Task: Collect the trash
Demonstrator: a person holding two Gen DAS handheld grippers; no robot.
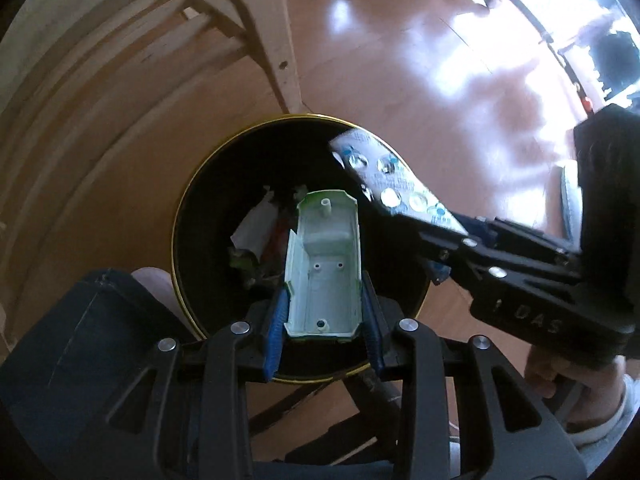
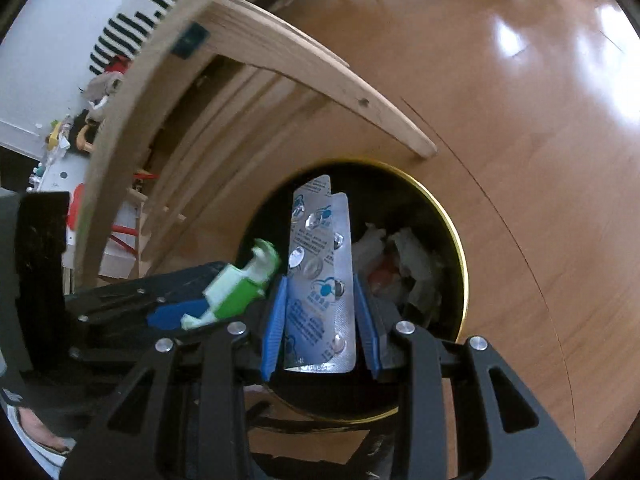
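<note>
Both grippers angled down over the black bin, which sits on the wood floor by a wooden chair leg. Left gripper points nearly straight into the bin mouth; right gripper comes in from the right rim. Bin contents dark and blurry: crumpled paper, the rest unreadable. Left jaws clamped on a green-and-white plastic shell, hollow side up. Right jaws clamped on two stacked blister packs.
</note>
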